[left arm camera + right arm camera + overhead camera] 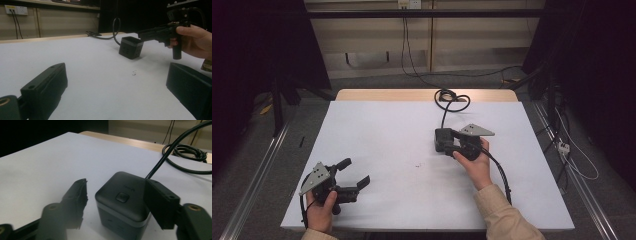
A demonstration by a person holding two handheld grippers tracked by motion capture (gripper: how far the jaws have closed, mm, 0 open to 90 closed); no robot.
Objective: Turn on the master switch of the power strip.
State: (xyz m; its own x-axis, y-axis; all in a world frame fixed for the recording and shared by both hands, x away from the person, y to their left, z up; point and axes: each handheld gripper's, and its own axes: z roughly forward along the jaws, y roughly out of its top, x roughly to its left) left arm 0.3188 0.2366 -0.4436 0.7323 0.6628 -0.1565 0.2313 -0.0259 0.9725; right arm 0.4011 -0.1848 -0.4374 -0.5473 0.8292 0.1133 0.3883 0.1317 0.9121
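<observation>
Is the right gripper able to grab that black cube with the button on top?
Probably yes. The right gripper is open with one jaw on each side of the black cube, and nothing sits between them. Its cable trails off behind, away from the jaws.

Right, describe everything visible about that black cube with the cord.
The black cube is a small power cube with rounded edges, looking like matte plastic, with a square button and faint logo on top and a pale band below the lid. Socket-like slots mark its side. It stands upright on the white table, right of centre. A black cord runs from it to a coil at the far edge. The right gripper straddles it, jaws open, one jaw close against its side.
</observation>
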